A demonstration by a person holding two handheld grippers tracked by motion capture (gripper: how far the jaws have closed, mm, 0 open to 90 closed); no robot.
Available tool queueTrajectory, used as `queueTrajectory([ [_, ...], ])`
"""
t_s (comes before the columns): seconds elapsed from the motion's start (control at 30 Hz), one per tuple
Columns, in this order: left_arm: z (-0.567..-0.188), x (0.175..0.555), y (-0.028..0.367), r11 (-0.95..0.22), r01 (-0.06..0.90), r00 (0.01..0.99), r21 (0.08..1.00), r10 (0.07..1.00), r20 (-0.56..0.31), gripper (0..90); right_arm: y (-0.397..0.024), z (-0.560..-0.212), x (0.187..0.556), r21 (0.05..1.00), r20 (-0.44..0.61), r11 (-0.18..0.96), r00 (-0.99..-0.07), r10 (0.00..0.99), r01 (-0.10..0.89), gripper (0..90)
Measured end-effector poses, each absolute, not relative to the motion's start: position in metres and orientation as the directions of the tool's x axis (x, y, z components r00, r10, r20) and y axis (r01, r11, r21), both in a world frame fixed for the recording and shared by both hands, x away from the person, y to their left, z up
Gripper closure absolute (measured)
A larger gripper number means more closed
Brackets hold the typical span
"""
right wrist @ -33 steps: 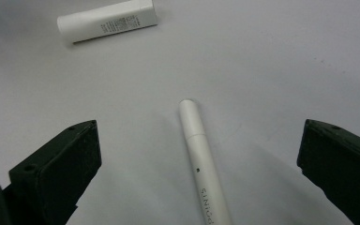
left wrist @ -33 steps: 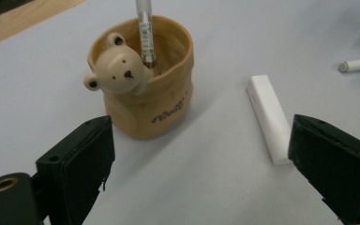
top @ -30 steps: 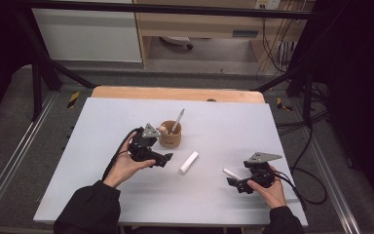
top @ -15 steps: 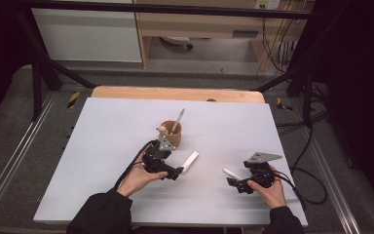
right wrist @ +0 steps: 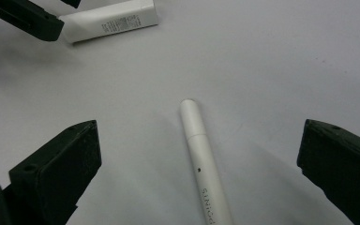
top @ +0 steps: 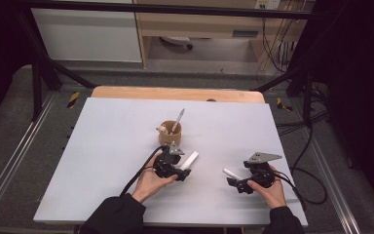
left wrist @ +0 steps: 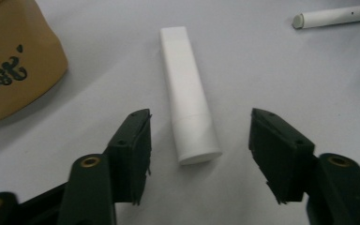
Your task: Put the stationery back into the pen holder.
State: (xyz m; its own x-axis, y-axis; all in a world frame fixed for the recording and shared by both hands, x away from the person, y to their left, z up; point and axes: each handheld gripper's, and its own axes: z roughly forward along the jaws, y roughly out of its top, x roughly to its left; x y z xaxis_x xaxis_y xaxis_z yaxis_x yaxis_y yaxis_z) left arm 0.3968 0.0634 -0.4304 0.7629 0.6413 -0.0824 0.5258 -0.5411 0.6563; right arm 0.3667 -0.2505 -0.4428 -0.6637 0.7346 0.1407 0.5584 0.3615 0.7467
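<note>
White tube (left wrist: pixel 190 101) lies flat on the counter (top: pixel 102 146), just beside the brown cup (top: pixel 169 133), its near end between the jaws of my left claw (left wrist: pixel 199 154). White pen (right wrist: pixel 201 164) lies flat well to the right of the tube, between the jaws of my right claw (right wrist: pixel 201 173).

Progress, as I judge it: the cup already holds one pen-like item (top: pixel 177 121) standing tilted, plus a small pale piece at its rim that I cannot identify. The tube and the pen are both still on the counter, so the work looks to be at the pick-up stage: nothing gripped or lifted yet, two things left to gather.

Left claw: jaws wide apart, straddling the tube's near end with a clear gap on each side; touching nothing, holding nothing.

Right claw: jaws spread even wider, pen lying between them with counter showing on both sides; no contact, nothing held.
</note>
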Motion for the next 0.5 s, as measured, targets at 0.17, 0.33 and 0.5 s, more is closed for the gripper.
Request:
queueTrajectory([
  [0.17, -0.4331, 0.3964, 0.0607, -0.543, 0.531, 0.758, 0.651, 0.648, -0.077, 51.1, -0.2506, -0.4425, 0.3666, 0.747, 0.143, 0.360, -0.664, 0.734, 0.559, 0.7],
  [0.33, -0.4361, 0.3961, 0.0590, -0.548, 0.533, 0.754, 0.644, 0.654, -0.067, 56.2, -0.2506, -0.4426, 0.3667, 0.747, 0.141, 0.361, -0.664, 0.734, 0.558, 0.7],
  [0.5, -0.4389, 0.3974, 0.0581, -0.544, 0.544, 0.743, 0.639, 0.666, -0.065, 60.6, -0.2505, -0.4425, 0.3665, 0.746, 0.142, 0.361, -0.664, 0.734, 0.560, 0.7],
])
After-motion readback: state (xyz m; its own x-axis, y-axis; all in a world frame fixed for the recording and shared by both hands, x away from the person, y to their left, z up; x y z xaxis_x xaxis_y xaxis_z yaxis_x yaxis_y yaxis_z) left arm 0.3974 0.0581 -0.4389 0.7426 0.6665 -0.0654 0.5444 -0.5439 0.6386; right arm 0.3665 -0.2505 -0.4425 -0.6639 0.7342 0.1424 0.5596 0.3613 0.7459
